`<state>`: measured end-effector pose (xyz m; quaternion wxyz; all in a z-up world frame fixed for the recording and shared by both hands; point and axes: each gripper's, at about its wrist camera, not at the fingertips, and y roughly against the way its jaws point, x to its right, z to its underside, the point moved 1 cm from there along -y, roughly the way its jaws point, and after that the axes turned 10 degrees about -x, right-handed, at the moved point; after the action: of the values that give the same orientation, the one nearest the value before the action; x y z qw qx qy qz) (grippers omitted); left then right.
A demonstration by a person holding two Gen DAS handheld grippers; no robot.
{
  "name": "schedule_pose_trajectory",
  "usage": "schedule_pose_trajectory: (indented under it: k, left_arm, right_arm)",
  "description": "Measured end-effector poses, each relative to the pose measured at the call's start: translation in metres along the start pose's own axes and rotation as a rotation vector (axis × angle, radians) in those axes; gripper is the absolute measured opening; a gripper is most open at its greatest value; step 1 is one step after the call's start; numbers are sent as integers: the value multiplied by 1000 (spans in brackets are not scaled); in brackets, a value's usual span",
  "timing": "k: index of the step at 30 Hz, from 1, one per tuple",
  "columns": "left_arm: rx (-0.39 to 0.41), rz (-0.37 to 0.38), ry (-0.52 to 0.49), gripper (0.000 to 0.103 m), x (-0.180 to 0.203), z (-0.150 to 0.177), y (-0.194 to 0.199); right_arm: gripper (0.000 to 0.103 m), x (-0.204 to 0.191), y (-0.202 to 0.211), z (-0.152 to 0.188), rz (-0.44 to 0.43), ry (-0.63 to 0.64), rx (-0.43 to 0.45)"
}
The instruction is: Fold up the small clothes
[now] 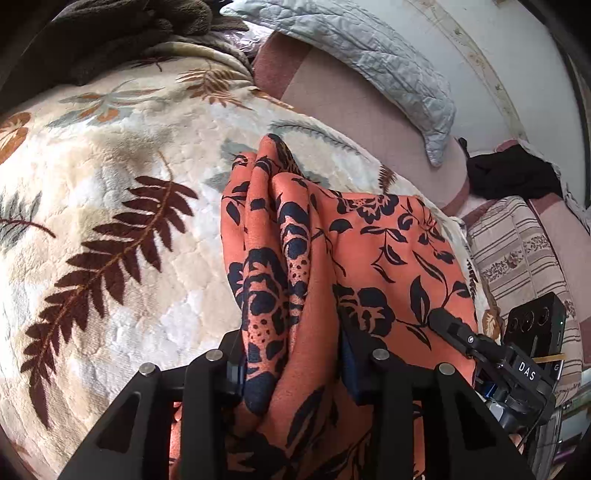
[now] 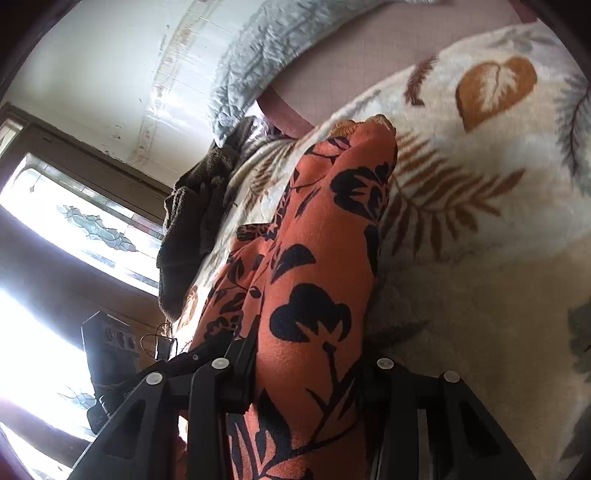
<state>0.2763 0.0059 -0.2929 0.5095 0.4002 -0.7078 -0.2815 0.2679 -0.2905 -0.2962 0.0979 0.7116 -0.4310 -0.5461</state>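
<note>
An orange garment with a dark floral print point(image 1: 369, 258) lies bunched on a cream leaf-patterned blanket point(image 1: 110, 184). My left gripper point(image 1: 291, 369) is shut on a thick fold of it at the near edge. My right gripper point(image 2: 306, 369) is shut on another fold of the same garment point(image 2: 321, 258), which stretches away from it over the blanket point(image 2: 480, 240). The right gripper also shows at the lower right of the left wrist view point(image 1: 458, 332), its fingers pinching the cloth's edge. The left gripper's body shows at the lower left of the right wrist view point(image 2: 110, 354).
A grey quilted pillow point(image 1: 369, 55) leans against a pink headboard point(image 1: 351, 110) and white wall. A dark brown fleece point(image 1: 110, 33) lies at the blanket's far edge. A striped cushion point(image 1: 517, 258) and black cloth point(image 1: 509, 177) sit to the right. A bright window point(image 2: 74, 229) shows left.
</note>
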Motion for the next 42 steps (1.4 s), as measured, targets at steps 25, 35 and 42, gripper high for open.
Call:
schedule_pose_trajectory:
  k: [25,35,42]
  left_arm:
    - [166,-503,-350,72,124,74,36]
    - [496,-571,-440,96,193,123,178]
    - [598,-559,-408,99,217,153,248]
  right_arm:
    - [62,10,149,30,318,-17,251]
    - [65,-121,227,111,433,224,371]
    - [68,-188,273,151,492,307,430]
